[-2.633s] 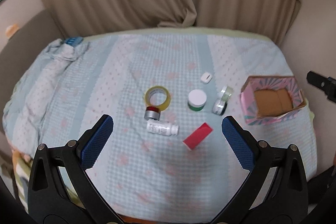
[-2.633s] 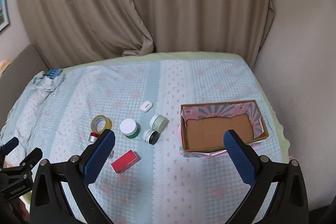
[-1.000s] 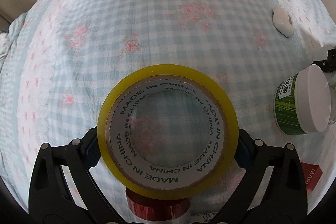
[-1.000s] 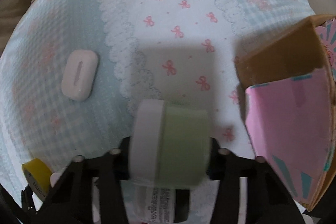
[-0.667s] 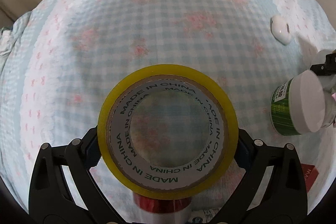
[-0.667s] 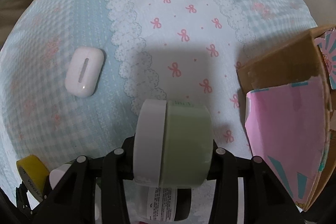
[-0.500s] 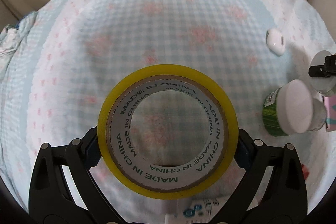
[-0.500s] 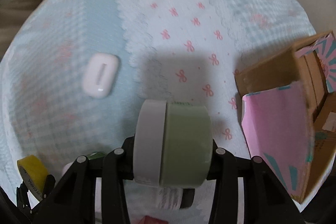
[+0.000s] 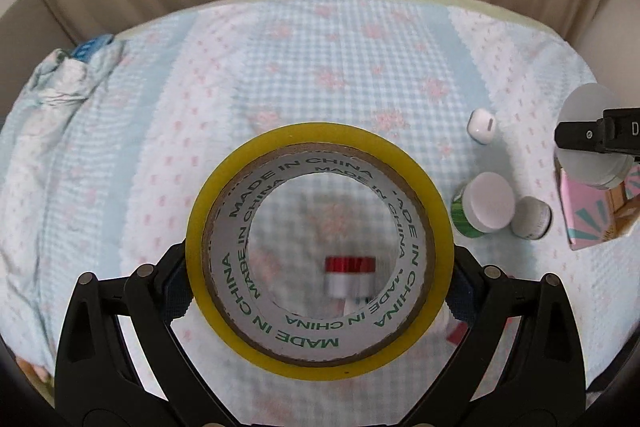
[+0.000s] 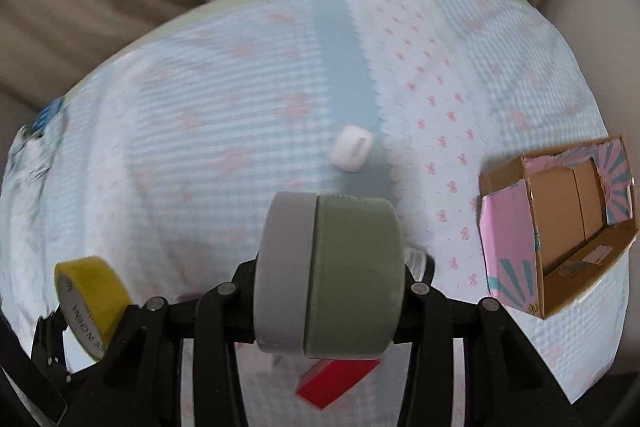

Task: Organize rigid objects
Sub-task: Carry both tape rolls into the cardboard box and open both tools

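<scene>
My left gripper [image 9: 320,291] is shut on a yellow tape roll [image 9: 224,195], held upright above the cloth; the roll also shows in the right wrist view [image 10: 86,281]. My right gripper [image 10: 324,291] is shut on a pale green jar with a grey-white lid [image 10: 352,267], lifted off the bed; the jar's lid also shows in the left wrist view [image 9: 586,115]. A pink cardboard box [image 10: 516,227], open on top, lies to the right; its corner shows in the left wrist view [image 9: 588,219].
On the checked bedspread [image 9: 280,67] lie a white earbud case [image 9: 482,125], a green jar with white lid [image 9: 486,203], a small dark jar [image 9: 532,217], a red-capped silver bottle [image 9: 350,273] and a red box [image 10: 334,385]. Beige curtains hang behind.
Both grippers have risen from the bed with the tape roll and the green jar. The views pulled back, so more bed and the box's open top show.
</scene>
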